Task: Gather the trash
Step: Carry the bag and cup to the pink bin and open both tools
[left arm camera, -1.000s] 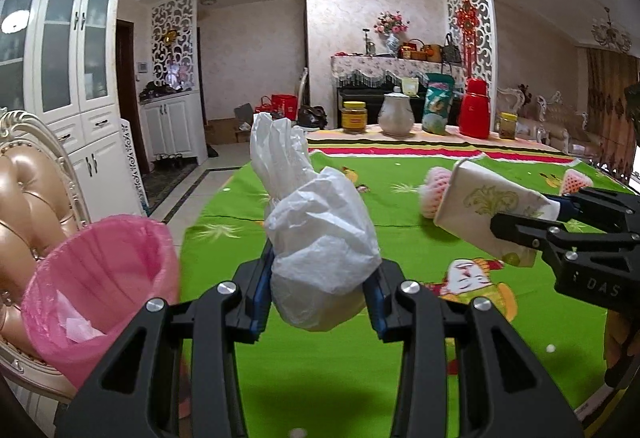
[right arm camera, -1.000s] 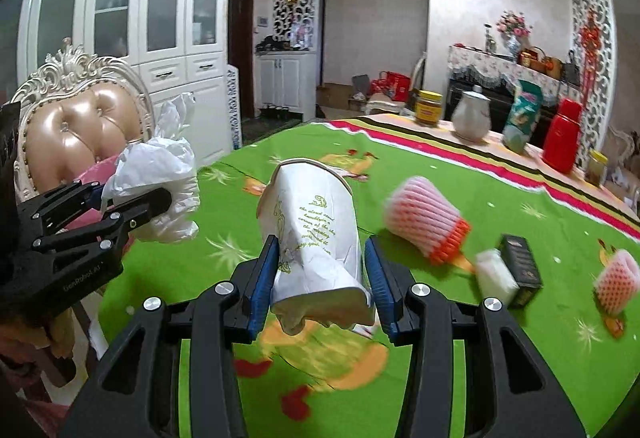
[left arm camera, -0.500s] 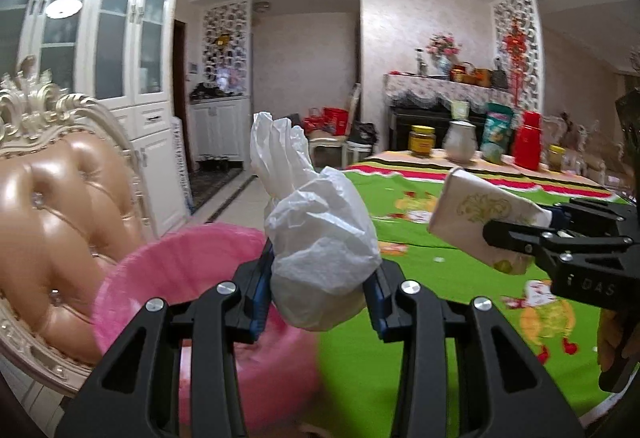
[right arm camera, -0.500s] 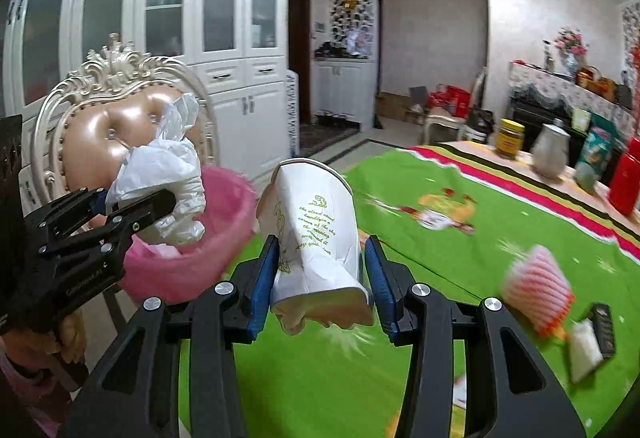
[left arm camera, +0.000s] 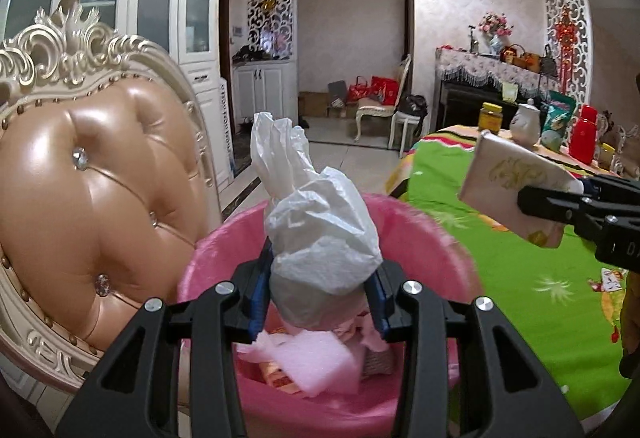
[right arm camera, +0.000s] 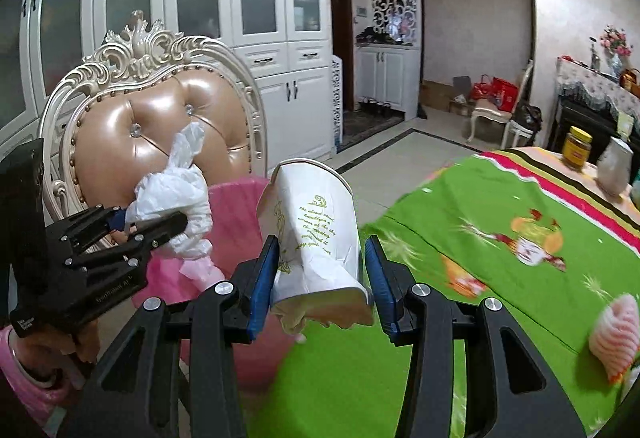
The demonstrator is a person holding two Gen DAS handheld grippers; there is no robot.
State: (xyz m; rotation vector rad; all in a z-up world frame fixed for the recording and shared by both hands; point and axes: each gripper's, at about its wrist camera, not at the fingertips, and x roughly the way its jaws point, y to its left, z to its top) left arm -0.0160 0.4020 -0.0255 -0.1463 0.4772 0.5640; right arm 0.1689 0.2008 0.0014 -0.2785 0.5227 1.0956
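Note:
My left gripper (left arm camera: pixel 320 302) is shut on a crumpled white plastic bag (left arm camera: pixel 316 234) and holds it right above the open pink trash bin (left arm camera: pixel 424 226), which holds pink foam and scraps. In the right wrist view the same bag (right arm camera: pixel 176 201) hangs over the bin (right arm camera: pixel 236 222). My right gripper (right arm camera: pixel 320 290) is shut on a crushed white paper cup (right arm camera: pixel 316 238) with green print, held at the table's left edge beside the bin. The cup (left arm camera: pixel 516 185) also shows at the right of the left wrist view.
An ornate tan leather chair (left arm camera: pixel 92 189) stands just behind the bin. The table with a green cloth (right arm camera: pixel 500 238) holds a pink foam fruit net (right arm camera: pixel 612 334), a jar (right arm camera: pixel 576 149) and a teapot (right arm camera: pixel 614 165). White cabinets (right arm camera: pixel 280 37) line the wall.
Both grippers swung left from over the table toward the chair. The white bag is now directly above the pink bin, and the cup has come to the bin's side.

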